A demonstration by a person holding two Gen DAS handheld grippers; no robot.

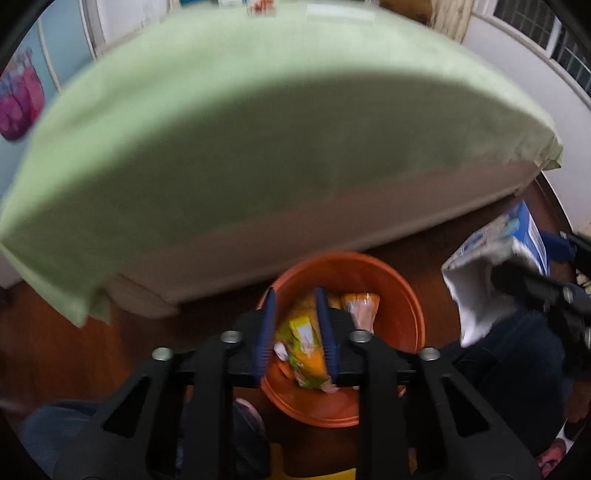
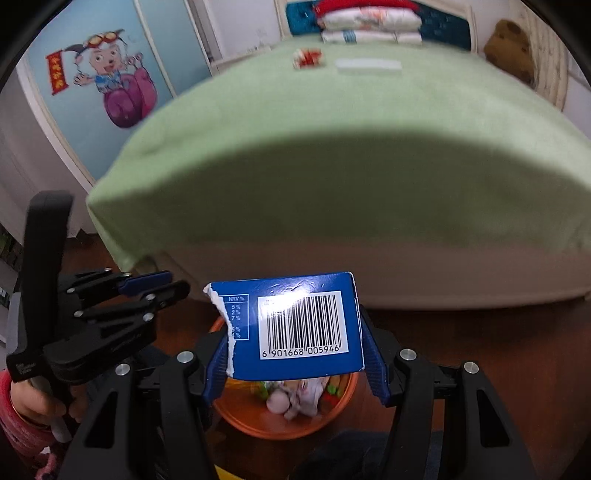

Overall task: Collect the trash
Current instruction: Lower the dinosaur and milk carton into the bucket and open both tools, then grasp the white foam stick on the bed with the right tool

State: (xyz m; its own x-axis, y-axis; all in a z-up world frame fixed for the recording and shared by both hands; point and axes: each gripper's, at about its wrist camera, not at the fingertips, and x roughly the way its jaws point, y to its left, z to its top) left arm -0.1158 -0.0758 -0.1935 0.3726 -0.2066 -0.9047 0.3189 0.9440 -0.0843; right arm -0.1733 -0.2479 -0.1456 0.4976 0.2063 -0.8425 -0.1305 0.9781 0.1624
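An orange basin [image 1: 391, 280] stands on the wooden floor at the foot of the bed and holds several wrappers. My left gripper [image 1: 297, 332] hangs over it, and a yellow-green snack wrapper [image 1: 304, 343] shows between its blue pads; I cannot tell whether it is gripped or lies below in the basin. My right gripper [image 2: 295, 354] is shut on a torn blue carton [image 2: 306, 325] with a barcode, held just above the basin [image 2: 343, 402]. The carton also shows in the left wrist view [image 1: 495, 254]. The left gripper shows at the left of the right wrist view [image 2: 162, 286].
A bed with a green cover [image 1: 258, 129] fills the space ahead. A small red wrapper [image 2: 309, 58] and a white strip [image 2: 367, 65] lie on its far part. Folded bedding is stacked at the headboard [image 2: 369, 22]. A cartoon wardrobe door [image 2: 107, 81] is at left.
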